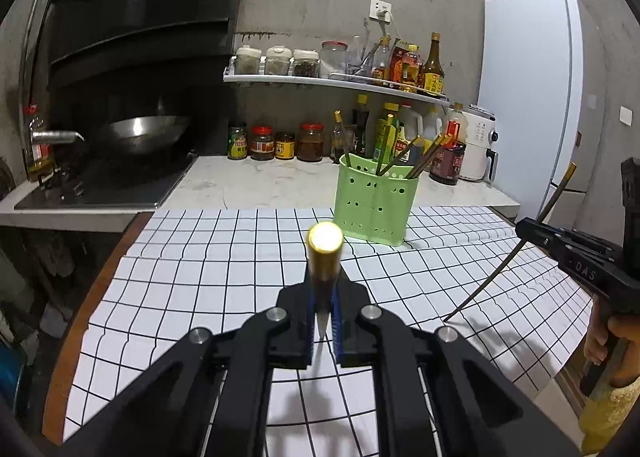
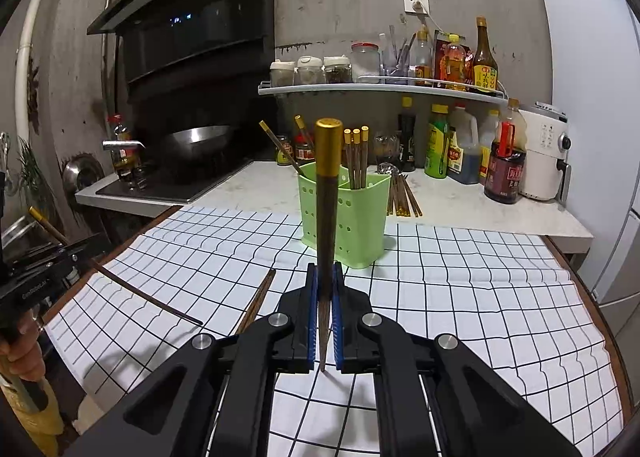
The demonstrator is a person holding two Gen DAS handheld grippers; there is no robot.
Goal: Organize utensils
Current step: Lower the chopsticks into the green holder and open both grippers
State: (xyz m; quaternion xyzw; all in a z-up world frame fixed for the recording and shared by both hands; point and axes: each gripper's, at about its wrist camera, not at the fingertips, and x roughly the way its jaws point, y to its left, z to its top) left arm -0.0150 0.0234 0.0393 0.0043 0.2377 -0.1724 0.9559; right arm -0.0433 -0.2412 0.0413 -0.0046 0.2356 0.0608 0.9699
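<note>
While both chopsticks were already off the cloth, each sat clamped near its thin tip.
Left chopstick (image 1: 325,257): pinched in the fully closed fingers of the left gripper (image 1: 324,321), gold cap pointing toward the green holder (image 1: 374,203) at 1 o'clock.
Right chopstick (image 2: 327,193): gripped the same way by the right gripper (image 2: 325,317), standing up toward 12 o'clock in front of the holder.
Handling: probably light, stiff and slick; held so low, the heavier capped end could swing or slip, so a grip nearer mid-shaft seemed safer.
Loose chopstick (image 2: 258,299): lay on the checked cloth (image 2: 480,297) at 10 o'clock of the right fingers.
Spare bundle (image 2: 402,197): lay on the desk (image 2: 480,209), just right of the holder.
</note>
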